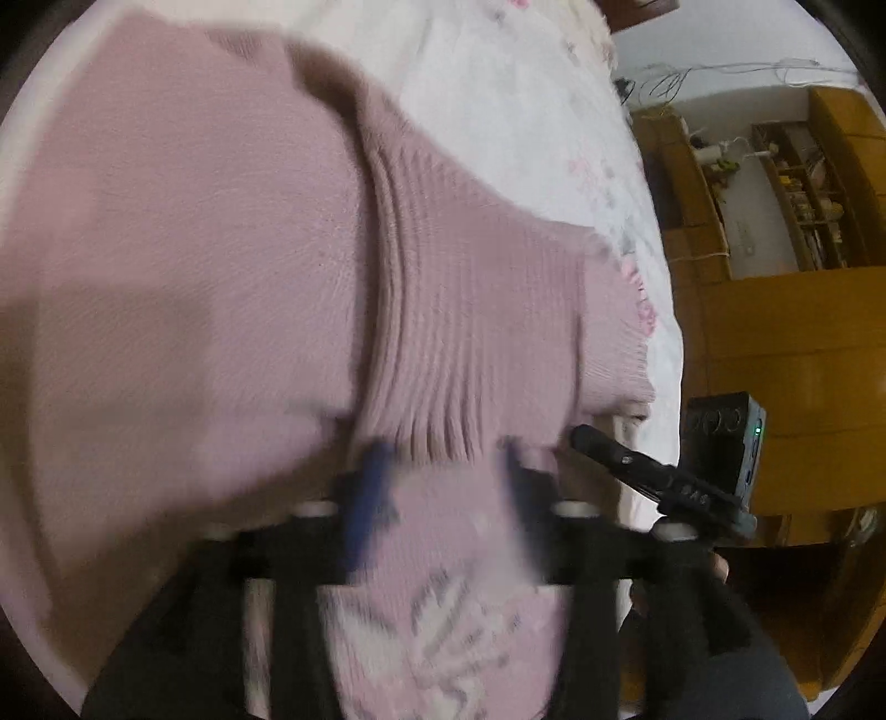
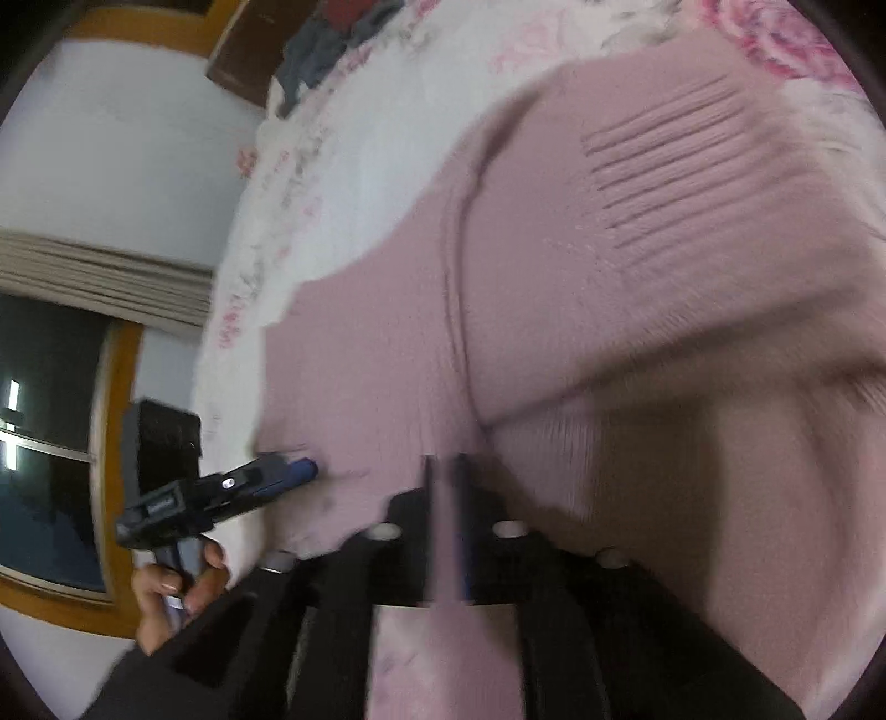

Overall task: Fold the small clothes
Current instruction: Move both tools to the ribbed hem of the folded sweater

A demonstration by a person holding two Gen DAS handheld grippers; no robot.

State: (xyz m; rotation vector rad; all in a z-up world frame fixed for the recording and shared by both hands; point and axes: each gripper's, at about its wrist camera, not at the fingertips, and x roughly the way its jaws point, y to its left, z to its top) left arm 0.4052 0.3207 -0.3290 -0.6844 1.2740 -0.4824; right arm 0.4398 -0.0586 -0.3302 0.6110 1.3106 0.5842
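A pink knitted sweater [image 1: 221,249] lies spread over the bed, its ribbed hem [image 1: 459,332] bunched toward me. My left gripper [image 1: 446,465] is open, its blue-tipped fingers wide apart at the hem's edge, with sweater fabric under and between them. In the right wrist view my right gripper [image 2: 446,476] is shut on a thin fold of the sweater [image 2: 609,249]. The left gripper [image 2: 302,471] touches the sweater's edge at the left there. The right gripper [image 1: 581,437] shows at the sweater's right corner in the left wrist view. Both views are motion-blurred.
A white floral bedspread [image 1: 526,111] lies under the sweater. Wooden cabinets and shelves [image 1: 775,332] stand beyond the bed's edge. A dark window with a wooden frame [image 2: 44,415] is at the left, and dark clothes [image 2: 326,39] lie at the far end of the bed.
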